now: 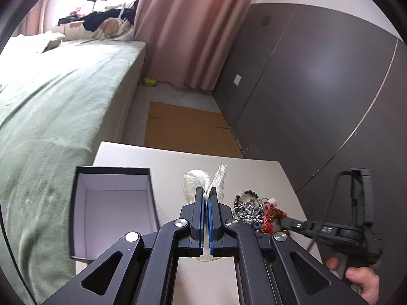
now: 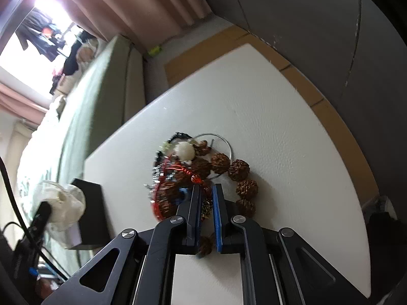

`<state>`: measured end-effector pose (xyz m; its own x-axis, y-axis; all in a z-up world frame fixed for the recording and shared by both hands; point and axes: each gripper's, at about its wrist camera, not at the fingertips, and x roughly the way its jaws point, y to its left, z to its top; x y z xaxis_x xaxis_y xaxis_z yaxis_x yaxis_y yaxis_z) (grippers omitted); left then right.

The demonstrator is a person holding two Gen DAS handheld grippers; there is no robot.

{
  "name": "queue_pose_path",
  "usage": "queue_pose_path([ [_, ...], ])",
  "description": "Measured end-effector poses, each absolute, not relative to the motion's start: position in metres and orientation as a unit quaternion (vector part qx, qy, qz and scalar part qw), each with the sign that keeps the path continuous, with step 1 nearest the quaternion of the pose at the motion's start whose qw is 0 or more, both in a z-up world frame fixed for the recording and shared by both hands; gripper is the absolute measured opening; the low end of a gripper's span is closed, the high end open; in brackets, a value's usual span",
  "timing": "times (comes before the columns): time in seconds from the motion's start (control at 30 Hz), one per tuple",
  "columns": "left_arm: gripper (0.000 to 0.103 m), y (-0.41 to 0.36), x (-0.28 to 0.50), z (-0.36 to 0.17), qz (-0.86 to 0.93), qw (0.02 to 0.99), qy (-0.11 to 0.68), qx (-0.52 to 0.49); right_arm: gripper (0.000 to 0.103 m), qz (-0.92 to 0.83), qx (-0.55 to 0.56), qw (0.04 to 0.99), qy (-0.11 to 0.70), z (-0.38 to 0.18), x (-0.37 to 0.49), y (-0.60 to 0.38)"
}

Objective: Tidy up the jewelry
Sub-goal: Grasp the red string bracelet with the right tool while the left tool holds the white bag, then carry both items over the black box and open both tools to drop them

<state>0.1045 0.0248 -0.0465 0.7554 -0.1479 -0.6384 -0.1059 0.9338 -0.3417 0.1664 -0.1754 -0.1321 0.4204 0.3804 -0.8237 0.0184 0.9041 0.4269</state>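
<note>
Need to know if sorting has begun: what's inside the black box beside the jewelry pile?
The black box shows only bare pale walls and floor, no jewelry. Its near corner is hidden behind the left claw, which is pinching a white plastic bag.

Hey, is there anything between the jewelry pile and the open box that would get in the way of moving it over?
Yes. The left gripper, shut on a white plastic bag, sits between the jewelry pile and the open box. The right gripper is already at the pile, jaws nearly closed around some brown beads.
</note>
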Motion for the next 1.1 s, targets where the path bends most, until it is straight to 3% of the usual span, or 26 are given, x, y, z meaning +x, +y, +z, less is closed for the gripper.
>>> queue_pose_path([
  [0.57,0.002,0.093,0.06,-0.023,0.04,0.918,0.307,-0.249,0.01,0.228,0.174,0.849,0.444,-0.057,0.129,-0.111],
  [1.0,0.002,0.125,0.054,-0.022,0.07,0.91,0.293,-0.283,0.01,0.38,0.193,0.801,0.42,-0.05,0.123,-0.023],
  [1.03,0.002,0.125,0.055,-0.023,0.073,0.91,0.295,-0.281,0.013,0.393,0.183,0.807,0.4,-0.052,0.121,-0.015],
  [1.07,0.002,0.126,0.056,-0.024,0.074,0.91,0.297,-0.28,0.024,0.386,0.165,0.812,0.406,-0.058,0.122,-0.009],
  [1.1,0.002,0.126,0.057,-0.025,0.075,0.909,0.3,-0.279,0.054,0.369,0.151,0.813,0.425,-0.066,0.126,-0.005],
])
